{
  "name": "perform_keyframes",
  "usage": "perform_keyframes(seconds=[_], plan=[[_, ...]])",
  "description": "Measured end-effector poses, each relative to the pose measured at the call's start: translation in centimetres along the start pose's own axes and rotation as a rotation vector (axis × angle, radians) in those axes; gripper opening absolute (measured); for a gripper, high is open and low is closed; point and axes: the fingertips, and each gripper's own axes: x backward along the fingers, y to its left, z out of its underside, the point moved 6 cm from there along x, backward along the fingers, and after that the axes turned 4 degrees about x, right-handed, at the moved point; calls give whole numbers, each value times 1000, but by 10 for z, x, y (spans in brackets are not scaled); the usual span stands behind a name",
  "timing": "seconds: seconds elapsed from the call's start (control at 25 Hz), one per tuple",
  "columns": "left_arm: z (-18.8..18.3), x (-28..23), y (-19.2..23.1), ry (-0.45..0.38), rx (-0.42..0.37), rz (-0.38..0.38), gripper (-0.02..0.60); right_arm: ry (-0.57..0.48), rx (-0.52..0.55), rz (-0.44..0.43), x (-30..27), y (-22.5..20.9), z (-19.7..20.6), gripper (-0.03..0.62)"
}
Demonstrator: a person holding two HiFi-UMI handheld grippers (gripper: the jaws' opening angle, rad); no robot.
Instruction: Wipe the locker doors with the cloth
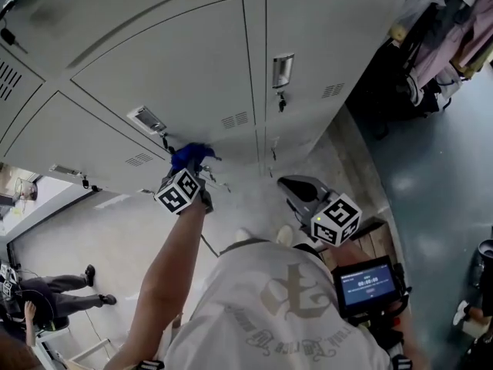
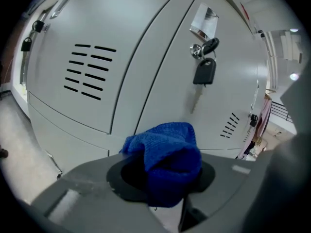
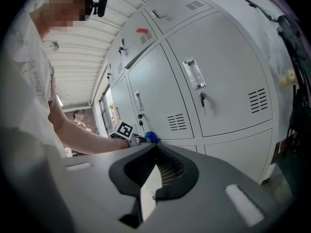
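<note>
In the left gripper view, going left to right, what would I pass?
Large black vent slots → blue knitted cloth → black key fob hanging from the lock → small black vent slots.

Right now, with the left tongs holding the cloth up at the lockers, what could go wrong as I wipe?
1. A key with a black fob hangs on the locker door just beyond the blue cloth; a sweep across it could snag and tug it.
2. The cloth is bunched in the left tongs with little sticking out, so the hard tips might scrape the door's paint.
</note>
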Motion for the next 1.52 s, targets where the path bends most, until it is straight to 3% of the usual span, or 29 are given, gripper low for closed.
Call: perform_keyframes(seconds=[0.92,1.52], plan=[[14,-31,-80,53,-119,170,147,-54,-17,47,12,-19,-4,3],[36,-57,-135,129,-104,297,149,-55,-36,86,38,-33,-1,3]])
